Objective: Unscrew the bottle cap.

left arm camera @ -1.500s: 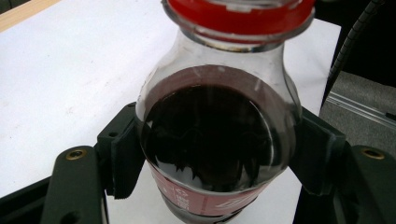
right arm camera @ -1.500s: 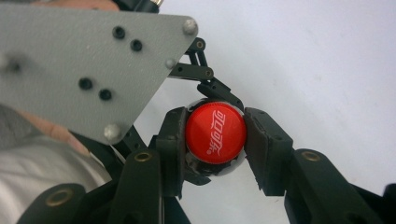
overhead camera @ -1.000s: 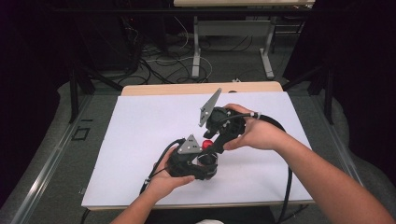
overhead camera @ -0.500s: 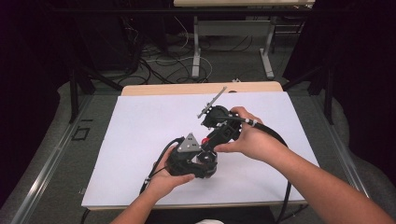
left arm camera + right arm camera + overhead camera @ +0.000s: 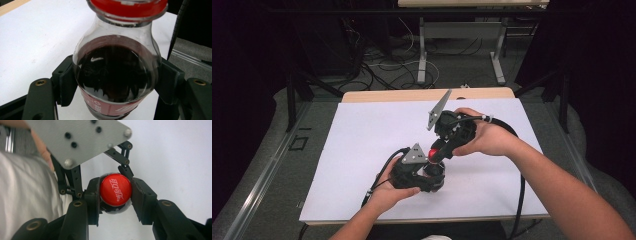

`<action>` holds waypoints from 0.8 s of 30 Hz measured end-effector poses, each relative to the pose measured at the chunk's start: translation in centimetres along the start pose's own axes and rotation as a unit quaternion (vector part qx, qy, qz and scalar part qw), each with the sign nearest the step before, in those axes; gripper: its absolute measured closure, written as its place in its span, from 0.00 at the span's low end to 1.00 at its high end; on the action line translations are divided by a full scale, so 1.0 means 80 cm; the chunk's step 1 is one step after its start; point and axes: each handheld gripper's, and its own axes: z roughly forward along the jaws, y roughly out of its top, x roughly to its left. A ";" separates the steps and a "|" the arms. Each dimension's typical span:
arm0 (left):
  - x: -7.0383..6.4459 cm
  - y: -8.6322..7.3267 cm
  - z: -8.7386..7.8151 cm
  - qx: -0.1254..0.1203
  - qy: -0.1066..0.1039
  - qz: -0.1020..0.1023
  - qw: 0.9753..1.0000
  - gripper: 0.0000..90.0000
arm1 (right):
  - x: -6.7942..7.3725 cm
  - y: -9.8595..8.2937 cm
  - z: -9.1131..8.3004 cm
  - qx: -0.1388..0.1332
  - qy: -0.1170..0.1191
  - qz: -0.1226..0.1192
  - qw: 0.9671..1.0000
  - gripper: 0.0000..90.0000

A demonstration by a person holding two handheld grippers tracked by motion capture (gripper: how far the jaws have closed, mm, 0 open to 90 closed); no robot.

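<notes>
Left tongs [image 5: 428, 179] sit nearest, low over the white sheet [image 5: 362, 145] at the near middle of the table, and they clamp the belly of the cola bottle [image 5: 116, 75] — the left gripper view has both pads pressed on the glass just above the red label. Bottle stands upright there, dark drink up to the shoulder. Just beyond and above, the right tongs [image 5: 115, 197] come down on the red cap [image 5: 115, 189], jaws narrow and squeezed against its two sides. Compared with a second ago, the grey plate [image 5: 438, 110] on that right tool has swung round and back, while the lower tool has held its spot: that looks like a twisting turn on the cap, so I judge the opening is under way, though I cannot tell whether the cap is loose yet. Right hand [image 5: 484, 137] wraps the handle from the right, forearm running in diagonally; left hand [image 5: 387, 192] cups its tool from below, palm up. Farther off, the wooden table edge [image 5: 427, 95] and floor cables.
</notes>
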 end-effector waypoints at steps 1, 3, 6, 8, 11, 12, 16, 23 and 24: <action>0.000 0.000 0.000 0.000 0.000 0.001 1.000 0.34 | 0.000 -0.001 0.000 -0.004 0.001 -0.009 1.000 0.68; 0.001 0.000 0.000 -0.001 -0.002 0.000 1.000 0.34 | -0.002 -0.001 0.000 -0.005 -0.001 -0.012 1.000 0.68; 0.000 0.001 -0.001 -0.001 -0.002 0.000 1.000 0.34 | 0.001 0.000 -0.001 -0.005 -0.004 -0.016 1.000 0.68; 0.000 0.002 -0.001 0.000 -0.002 0.005 1.000 0.34 | 0.001 0.000 -0.002 -0.003 -0.002 -0.022 1.000 0.68; -0.001 0.003 -0.001 0.003 -0.004 0.008 1.000 0.34 | 0.002 0.001 -0.003 0.002 -0.004 -0.028 1.000 0.68; -0.001 0.003 -0.001 0.003 -0.004 0.012 1.000 0.34 | 0.003 0.001 -0.003 0.004 -0.003 -0.037 0.999 0.68; -0.003 0.004 0.000 0.002 -0.002 0.010 1.000 0.34 | 0.003 0.002 -0.004 0.007 -0.001 -0.043 0.999 0.67; -0.001 0.004 0.000 -0.008 0.008 0.005 1.000 0.34 | 0.008 0.002 -0.003 -0.005 -0.027 0.043 0.999 0.47; 0.000 0.005 0.000 -0.002 0.005 0.005 1.000 0.34 | 0.012 0.003 -0.002 -0.005 -0.036 0.058 0.998 0.47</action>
